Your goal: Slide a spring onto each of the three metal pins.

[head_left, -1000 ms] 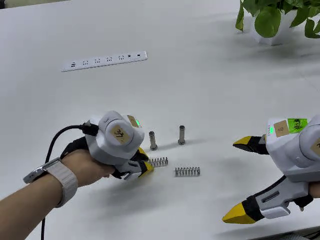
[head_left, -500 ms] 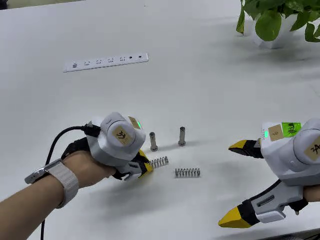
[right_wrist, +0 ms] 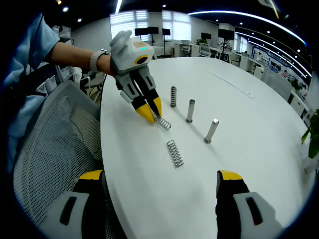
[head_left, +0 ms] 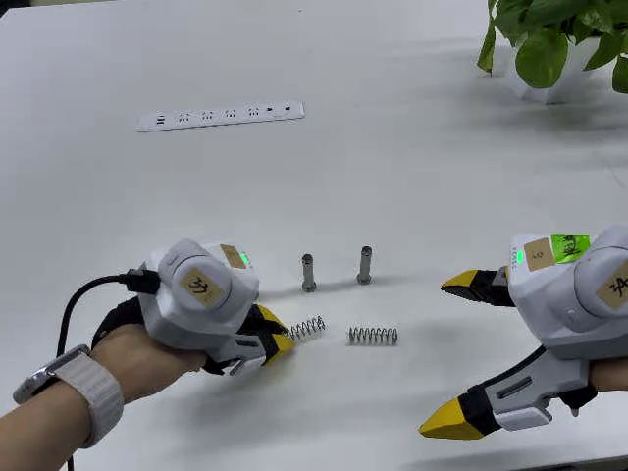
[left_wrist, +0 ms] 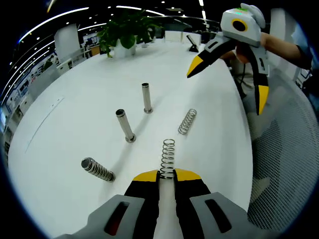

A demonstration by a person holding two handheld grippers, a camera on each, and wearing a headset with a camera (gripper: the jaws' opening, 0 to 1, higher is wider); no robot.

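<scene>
The left gripper (head_left: 273, 343), at the lower left of the head view, has its yellow-tipped jaws closed together on one end of a spring (head_left: 307, 328). The rest of this held spring juts free from the tips, angled up and to the right. Whether its far end touches the table (head_left: 412, 147) cannot be told. A second spring (head_left: 373, 336) lies flat on the white table just right of the held one, apart from both grippers. Two bare metal pins stand upright near the centre of the frame, just above the springs: the left pin (head_left: 308, 273) and the right pin (head_left: 365, 265). A third pin (left_wrist: 97, 169), at the lower left of the left gripper view, already carries a spring coiled around its shaft. The right gripper (head_left: 446, 355), at the lower right of the head view, has its jaws spread wide with nothing between them, well apart from pins and springs. A power strip (head_left: 221, 116) lies at the upper left and a potted plant (head_left: 549, 39) at the upper right.
</scene>
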